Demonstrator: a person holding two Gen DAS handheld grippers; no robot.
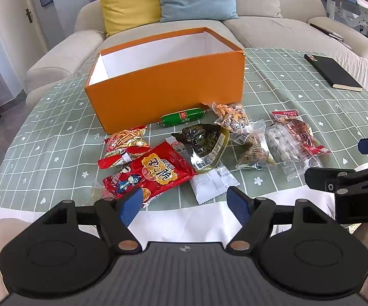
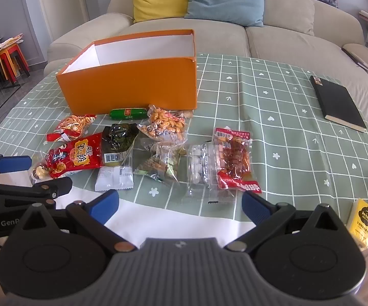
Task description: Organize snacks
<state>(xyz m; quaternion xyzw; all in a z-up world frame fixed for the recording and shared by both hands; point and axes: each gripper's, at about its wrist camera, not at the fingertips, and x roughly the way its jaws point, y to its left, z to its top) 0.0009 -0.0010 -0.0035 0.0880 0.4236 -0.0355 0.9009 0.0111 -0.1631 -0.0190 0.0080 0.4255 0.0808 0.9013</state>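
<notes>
Snacks lie scattered on a green checked tablecloth (image 1: 273, 81), in front of an open orange box (image 1: 166, 86) whose white inside shows nothing in it. Going left to right in the left wrist view: at 9 o'clock of the heap a red bag of stick crackers (image 1: 125, 148), just below it at 7 o'clock a big red packet with yellow lettering (image 1: 153, 173), whose lower edge sits right behind the left blue pad. A green sausage (image 1: 182, 117) lies at 12 o'clock, touching the foot of the box wall. At the centre a dark olive pouch (image 1: 204, 140) rests partly over a white wrapper (image 1: 213, 182) at 6 o'clock. Toward 1 o'clock sits a clear bag of orange peanuts (image 1: 231, 116), at 3 o'clock a clear-wrapped brown-green piece (image 1: 254, 150), next a clear pack of white candies (image 1: 283, 148), and farthest right a red pack of dried meat (image 1: 301, 132) overlapping it. A black notebook (image 1: 333, 72) lies well apart at 2 o'clock. The left gripper (image 1: 185, 205) hovers over the near table edge, fingers spread wide with nothing between them. The right gripper (image 2: 180, 202) likewise stands spread and empty, the candy pack and meat pack just beyond its pads. A sofa (image 1: 273, 29) with yellow and blue cushions stands behind the table
</notes>
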